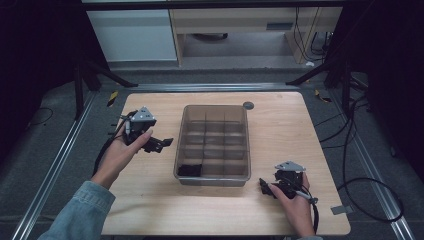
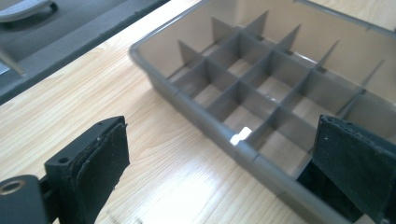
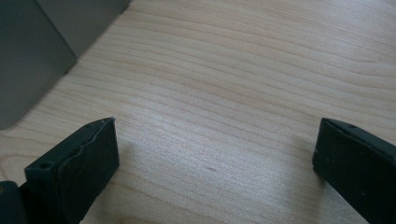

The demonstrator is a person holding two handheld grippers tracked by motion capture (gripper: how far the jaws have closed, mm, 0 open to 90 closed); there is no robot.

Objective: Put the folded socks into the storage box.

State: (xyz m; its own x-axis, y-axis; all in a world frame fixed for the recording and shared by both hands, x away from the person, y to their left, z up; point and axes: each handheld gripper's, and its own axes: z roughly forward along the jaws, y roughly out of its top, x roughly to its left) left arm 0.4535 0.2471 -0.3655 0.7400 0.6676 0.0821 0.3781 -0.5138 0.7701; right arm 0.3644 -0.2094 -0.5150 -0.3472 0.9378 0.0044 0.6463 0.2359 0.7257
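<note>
At the near edge of the wooden table (image 1: 280, 125), right gripper (image 1: 266, 188) resting low in the right hand (image 1: 295, 207), jaws spread wide over bare wood, nothing between them. Just ahead and to its left, the near right corner of the grey divider box (image 1: 214, 181). In that box's near left compartment, a dark item (image 1: 189, 170), too shadowed to identify. Farther up on the left side, left gripper (image 1: 161, 144) held in the left hand (image 1: 120, 152), jaws spread wide and empty, tips aimed toward the box's left wall and just short of it. From the left gripper view, dark item (image 2: 322, 186) lying beyond the right pad, inside the nearest cell, box wall between. Likely the decisive relation: dark item nearer the left gripper, to be reached from above over the wall. Box's long axis running away from the person. Beyond, a small round disc (image 1: 248, 105) near the far table edge, then grey floor, black frame legs, cables, pale cabinets.
</note>
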